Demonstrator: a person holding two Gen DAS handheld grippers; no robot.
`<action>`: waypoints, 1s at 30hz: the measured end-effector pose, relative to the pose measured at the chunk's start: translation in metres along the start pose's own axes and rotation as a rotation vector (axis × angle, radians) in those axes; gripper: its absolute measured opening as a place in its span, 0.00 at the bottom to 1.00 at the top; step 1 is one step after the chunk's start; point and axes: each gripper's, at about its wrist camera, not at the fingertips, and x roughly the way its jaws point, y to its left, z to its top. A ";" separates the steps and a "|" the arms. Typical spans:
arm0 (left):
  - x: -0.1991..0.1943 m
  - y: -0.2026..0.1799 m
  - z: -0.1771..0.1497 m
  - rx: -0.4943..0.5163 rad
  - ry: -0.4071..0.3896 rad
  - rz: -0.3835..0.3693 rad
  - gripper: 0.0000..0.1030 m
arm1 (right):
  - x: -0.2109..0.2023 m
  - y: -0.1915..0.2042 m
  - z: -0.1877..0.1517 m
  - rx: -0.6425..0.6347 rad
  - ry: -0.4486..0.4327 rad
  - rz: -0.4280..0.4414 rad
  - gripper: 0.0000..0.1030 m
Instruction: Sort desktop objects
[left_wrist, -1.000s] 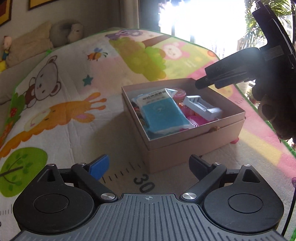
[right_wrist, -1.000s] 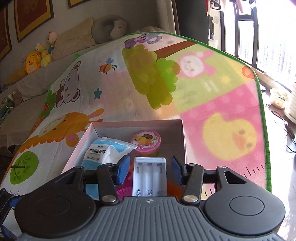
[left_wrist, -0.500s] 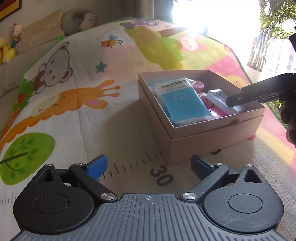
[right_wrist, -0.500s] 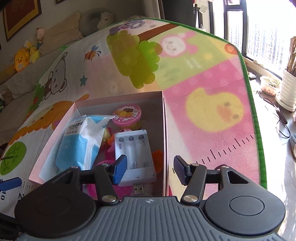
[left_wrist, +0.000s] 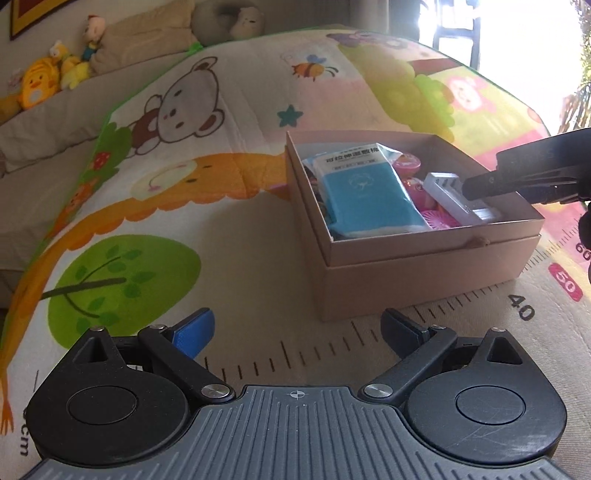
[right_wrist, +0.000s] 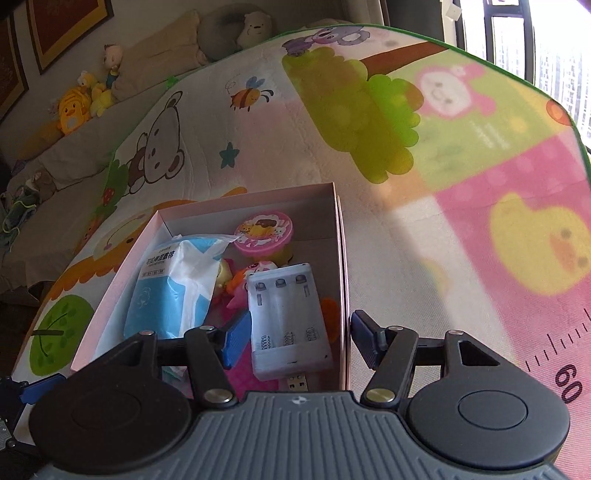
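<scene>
- Evidently the sorting gathers loose things into the open beige cardboard box, which stands on the cartoon-printed play mat so both tools can reach it from the near side.
- Inside the box lies the white plastic three-slot battery charger, flat, slots up, its USB plug pointing toward the camera; it sits against the box's right-hand wall.
- The right gripper hangs just above the charger's near end with its jaws spread apart and nothing between them; one blue-padded finger is over the box interior, the other beyond the box wall.
- That straddle suggests, as a judgement, a release over the box rather than a grasp, since the charger rests on the contents untouched.
- Beside the charger is a blue-and-white soft packet of cotton pads, lying lengthwise along the left side, and a round pink lidded tub toward the far wall.
- Small pink and orange toy pieces fill the gap between packet and charger; their exact shapes cannot be told.
- The left gripper waits low over the mat, short of the box's near corner, jaws wide apart and empty, probably kept clear so the other tool has room.
</scene>
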 end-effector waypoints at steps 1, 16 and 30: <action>-0.002 0.002 -0.002 -0.006 0.009 -0.002 0.97 | -0.007 0.002 -0.002 -0.009 -0.016 0.000 0.61; -0.029 -0.016 -0.053 -0.037 -0.008 0.048 1.00 | -0.076 0.030 -0.133 -0.081 0.024 0.008 0.97; -0.027 -0.010 -0.053 -0.060 -0.015 0.049 1.00 | -0.055 0.062 -0.139 -0.367 -0.066 -0.175 1.00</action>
